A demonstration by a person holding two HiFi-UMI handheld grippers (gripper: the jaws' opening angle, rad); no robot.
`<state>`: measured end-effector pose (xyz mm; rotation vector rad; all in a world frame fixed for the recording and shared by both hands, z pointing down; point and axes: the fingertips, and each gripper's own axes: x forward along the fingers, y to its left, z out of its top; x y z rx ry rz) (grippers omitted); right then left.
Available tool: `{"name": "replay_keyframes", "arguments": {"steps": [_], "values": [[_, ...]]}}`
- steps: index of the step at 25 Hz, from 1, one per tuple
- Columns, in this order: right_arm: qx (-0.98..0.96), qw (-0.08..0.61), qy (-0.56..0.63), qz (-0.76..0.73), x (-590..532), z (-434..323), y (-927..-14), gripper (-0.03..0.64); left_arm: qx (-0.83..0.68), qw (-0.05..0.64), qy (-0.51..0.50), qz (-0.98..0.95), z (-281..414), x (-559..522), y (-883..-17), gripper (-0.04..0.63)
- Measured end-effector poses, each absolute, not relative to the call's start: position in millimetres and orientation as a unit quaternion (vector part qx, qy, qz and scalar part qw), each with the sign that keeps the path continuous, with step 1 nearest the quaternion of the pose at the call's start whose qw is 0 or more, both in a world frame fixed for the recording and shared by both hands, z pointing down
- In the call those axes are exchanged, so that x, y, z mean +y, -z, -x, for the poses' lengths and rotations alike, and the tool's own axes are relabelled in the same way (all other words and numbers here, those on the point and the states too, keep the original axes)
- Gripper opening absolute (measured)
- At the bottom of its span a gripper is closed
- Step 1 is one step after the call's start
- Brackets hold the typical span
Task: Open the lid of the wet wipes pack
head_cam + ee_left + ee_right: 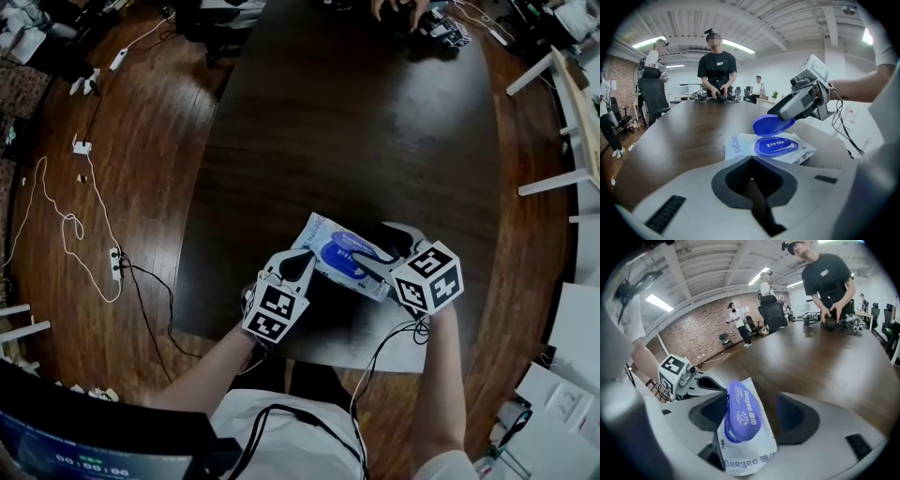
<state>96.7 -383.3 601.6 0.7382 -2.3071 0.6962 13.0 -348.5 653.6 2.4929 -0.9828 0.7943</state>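
Two worries: right claw [754,413] gaped wide, blue lid [740,416] only leaning half-raised on one jaw, could've slipped and snapped shut. —OP

Yep. Left claw [751,161] was pinched empty, wet wipes pack [738,146] just ahead on the tabletop [356,141], unpinned, might've dragged. —reply

Open-plan office; brick wall [689,331], swivel chairs [772,315]

The wet wipes pack [342,255] lies on the desk [356,122] near its front edge, between the left claw [298,262] and right claw [384,251]. Its lid [773,125] touches the right claw.
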Motion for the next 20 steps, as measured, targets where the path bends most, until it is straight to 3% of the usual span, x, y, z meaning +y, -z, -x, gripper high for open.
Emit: {"name": "replay_keyframes", "arguments": {"steps": [8,10,20], "values": [[-0.830,0.293,-0.216,-0.423,-427,-153,-611,0.311,-0.363,0.189,-0.250,-0.877,-1,-351,-647,-0.003],[-0.821,0.274,-0.222,-0.449,-429,-163,-611,0.284,-0.363,0.189,-0.237,-0.881,-2,-350,-635,-0.003],[-0.831,0.138,-0.176,-0.509,-342,-132,-495,0.284,-0.349,0.138,-0.132,-0.917,8,-324,-517,-0.003]]}}
